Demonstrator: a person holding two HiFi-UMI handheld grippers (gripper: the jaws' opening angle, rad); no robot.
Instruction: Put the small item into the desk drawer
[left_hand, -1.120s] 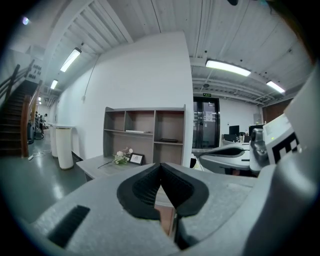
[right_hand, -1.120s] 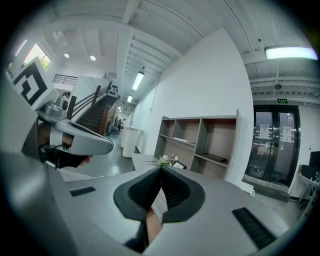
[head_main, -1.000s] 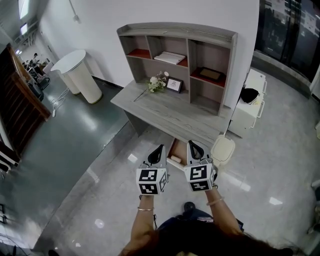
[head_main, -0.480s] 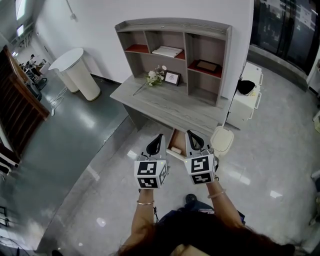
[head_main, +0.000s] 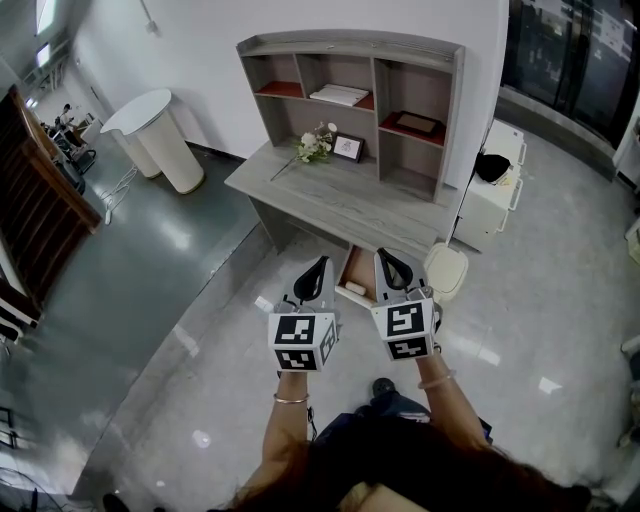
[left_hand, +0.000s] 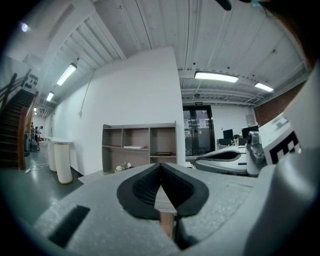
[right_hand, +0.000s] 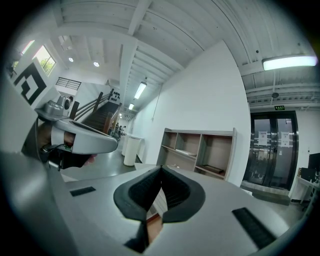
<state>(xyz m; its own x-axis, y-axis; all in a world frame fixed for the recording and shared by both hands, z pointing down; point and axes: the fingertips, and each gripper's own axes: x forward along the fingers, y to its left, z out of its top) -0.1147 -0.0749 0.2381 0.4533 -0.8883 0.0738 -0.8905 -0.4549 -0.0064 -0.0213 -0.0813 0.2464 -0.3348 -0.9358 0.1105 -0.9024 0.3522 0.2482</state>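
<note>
Both hand-held grippers hang over the floor in front of a grey counter (head_main: 340, 205). The left gripper (head_main: 321, 264) has its jaws pressed together on nothing, and so does the right gripper (head_main: 382, 257). Just ahead, between the two jaw tips, the desk drawer (head_main: 357, 279) stands open with a small pale item (head_main: 352, 289) lying inside. The placing looks done; the next move probably calls for pushing the drawer closed.

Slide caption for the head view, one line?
Left gripper and right gripper, both shut and empty, side by side facing the open desk drawer.
</note>
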